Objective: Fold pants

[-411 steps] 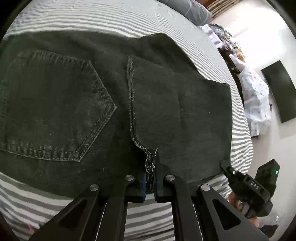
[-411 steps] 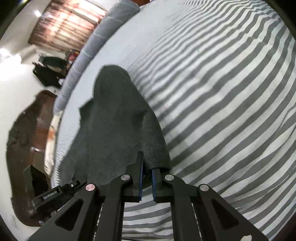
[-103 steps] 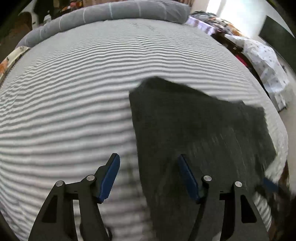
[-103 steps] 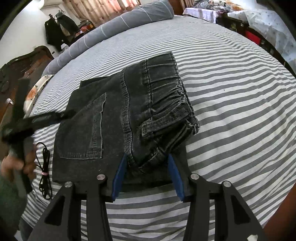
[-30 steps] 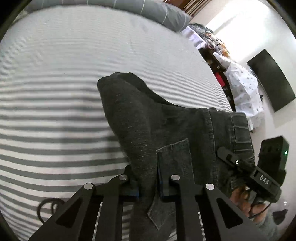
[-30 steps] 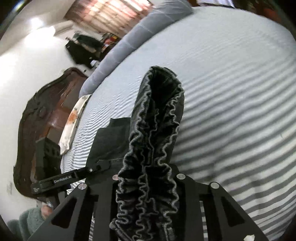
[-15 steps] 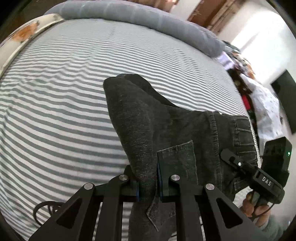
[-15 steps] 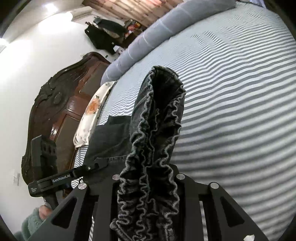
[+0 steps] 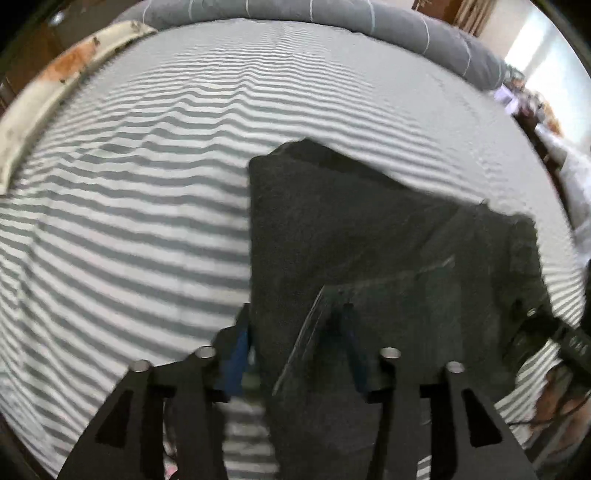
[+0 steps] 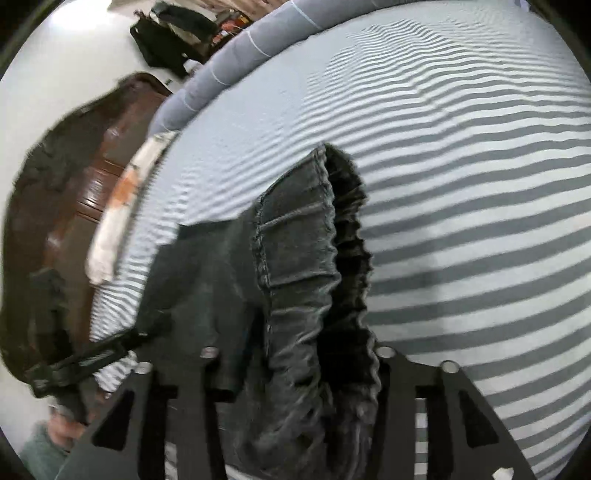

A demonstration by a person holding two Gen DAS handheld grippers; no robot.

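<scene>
Left wrist view showed the folded dark grey denim pants (image 9: 369, 240) lying ahead on the grey-and-white striped bed (image 9: 129, 184). I judged the fold was finished, because the left tool (image 9: 295, 332) was released, its jaws wide apart around the pants' near edge. The right tool (image 10: 295, 365) was also spread, around the gathered waistband (image 10: 314, 258).

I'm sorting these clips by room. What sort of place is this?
Most likely a bedroom: the dark pants lie on a bed with a grey-and-white striped sheet, a long grey bolster at its head, and a carved wooden headboard.
</scene>
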